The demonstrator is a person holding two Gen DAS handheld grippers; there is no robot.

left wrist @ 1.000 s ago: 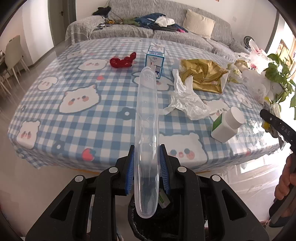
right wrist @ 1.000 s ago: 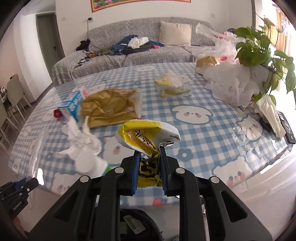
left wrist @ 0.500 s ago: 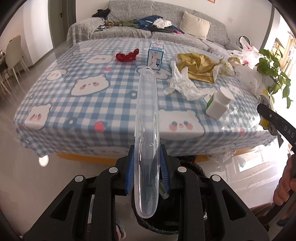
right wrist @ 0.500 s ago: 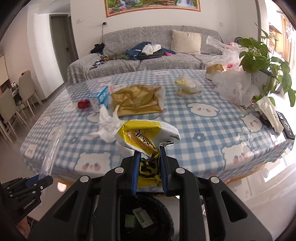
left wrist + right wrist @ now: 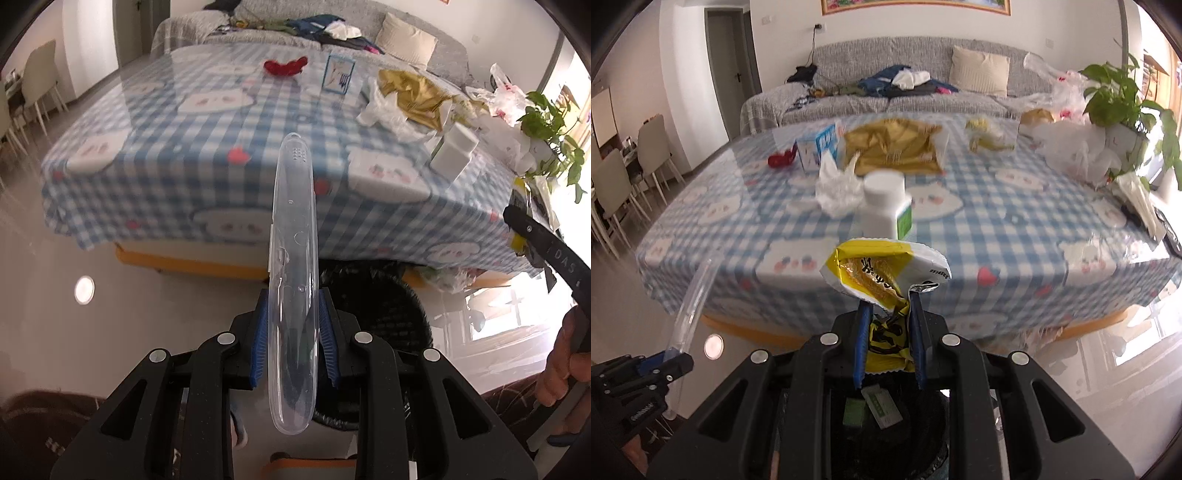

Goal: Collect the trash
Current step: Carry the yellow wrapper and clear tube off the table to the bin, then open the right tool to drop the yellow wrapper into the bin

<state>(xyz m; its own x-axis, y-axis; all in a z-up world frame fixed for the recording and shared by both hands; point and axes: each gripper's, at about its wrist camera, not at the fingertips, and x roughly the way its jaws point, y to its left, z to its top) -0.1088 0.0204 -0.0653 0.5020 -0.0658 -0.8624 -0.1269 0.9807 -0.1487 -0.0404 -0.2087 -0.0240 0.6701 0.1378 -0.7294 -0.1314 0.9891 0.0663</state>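
My left gripper (image 5: 293, 328) is shut on a long clear plastic case (image 5: 293, 236) that sticks up and forward between the blue pads. A black-lined trash bin (image 5: 380, 317) stands on the floor just below and to the right of it. My right gripper (image 5: 888, 325) is shut on a crumpled yellow snack wrapper (image 5: 882, 269), directly above the same bin (image 5: 879, 417), which holds some packets. In the right wrist view the left gripper (image 5: 657, 363) with the clear case (image 5: 692, 299) shows at the lower left.
A table with a blue checked cloth (image 5: 997, 229) carries a white bottle (image 5: 884, 206), crumpled tissue (image 5: 836, 184), a gold bag (image 5: 894, 147), a small blue carton (image 5: 816, 146), a red object (image 5: 781, 158), plastic bags (image 5: 1078, 147) and a plant (image 5: 1123, 92). A grey sofa (image 5: 886, 92) stands behind.
Both grippers have pulled back from over the table and sunk toward the floor. The bin now lies under them. Both grips are unchanged.
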